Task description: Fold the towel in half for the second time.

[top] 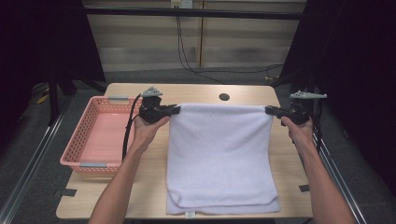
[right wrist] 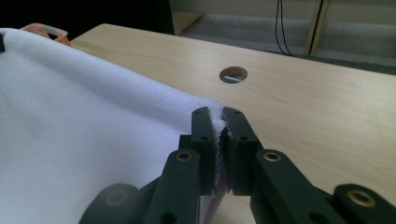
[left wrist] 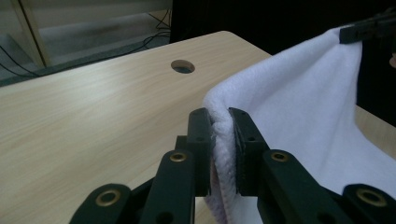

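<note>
Soft, even light falls from above on the table (top: 201,91) in the high view, and the white towel (top: 219,154) is the brightest thing there, slightly washed out. Dark curtains on both sides swallow detail. The high view is a little soft and grainy. In both gripper views the light is dimmer; the near black jaws are blurred at the bottom edge, and the far floor is hazy. Shadows are faint.

No readable text, label, brand, number or sign appears on anything in these views.
</note>
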